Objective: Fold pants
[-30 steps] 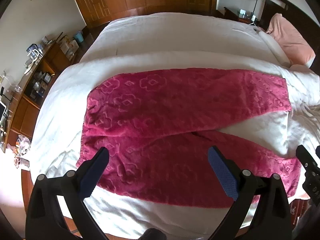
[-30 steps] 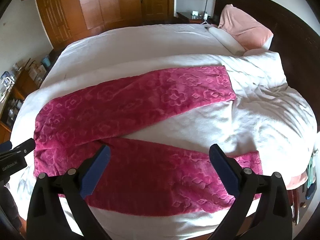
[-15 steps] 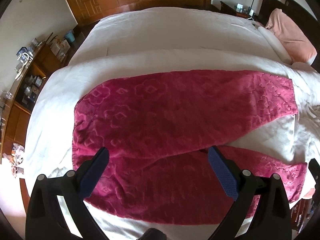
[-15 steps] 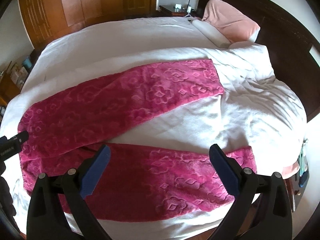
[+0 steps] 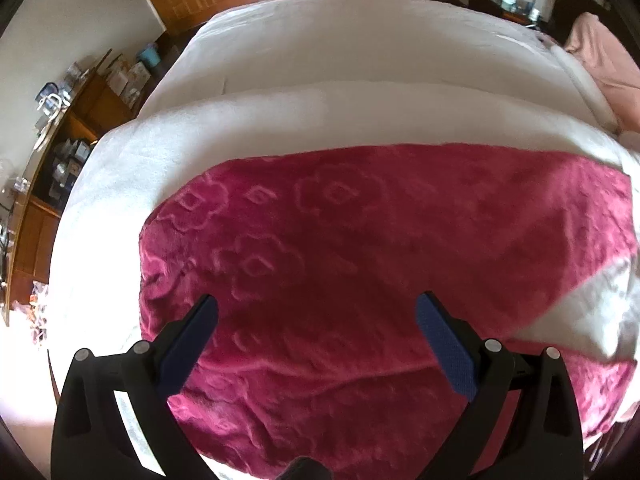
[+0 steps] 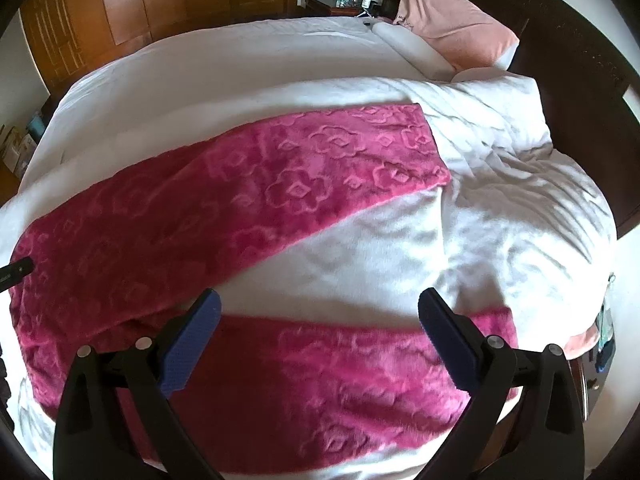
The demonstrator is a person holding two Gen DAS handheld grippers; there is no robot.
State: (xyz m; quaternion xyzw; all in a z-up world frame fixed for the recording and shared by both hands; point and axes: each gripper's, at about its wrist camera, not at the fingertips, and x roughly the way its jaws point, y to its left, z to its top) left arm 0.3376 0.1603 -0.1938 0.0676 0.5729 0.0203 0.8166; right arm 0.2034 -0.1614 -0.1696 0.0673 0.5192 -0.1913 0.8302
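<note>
Crimson fleece pants (image 5: 360, 248) with an embossed flower pattern lie flat on a white bed, waist to the left and the two legs spread in a V to the right. My left gripper (image 5: 316, 308) is open and empty, close above the waist and seat end. In the right wrist view the pants (image 6: 224, 200) show both legs; my right gripper (image 6: 320, 304) is open and empty above the near leg (image 6: 352, 372), close to the crotch. The far leg's cuff (image 6: 420, 148) lies toward the headboard side.
The white duvet (image 6: 500, 208) is rumpled at the right. A pink pillow (image 6: 452, 28) leans on the dark headboard. A wooden wardrobe (image 6: 120, 8) stands behind the bed. A cluttered wooden shelf (image 5: 60, 152) stands at the left. The bed's near edge is just below both grippers.
Both grippers have moved down and closer to the pants, which now fill more of each view. Both stay open. The pants have not moved.
</note>
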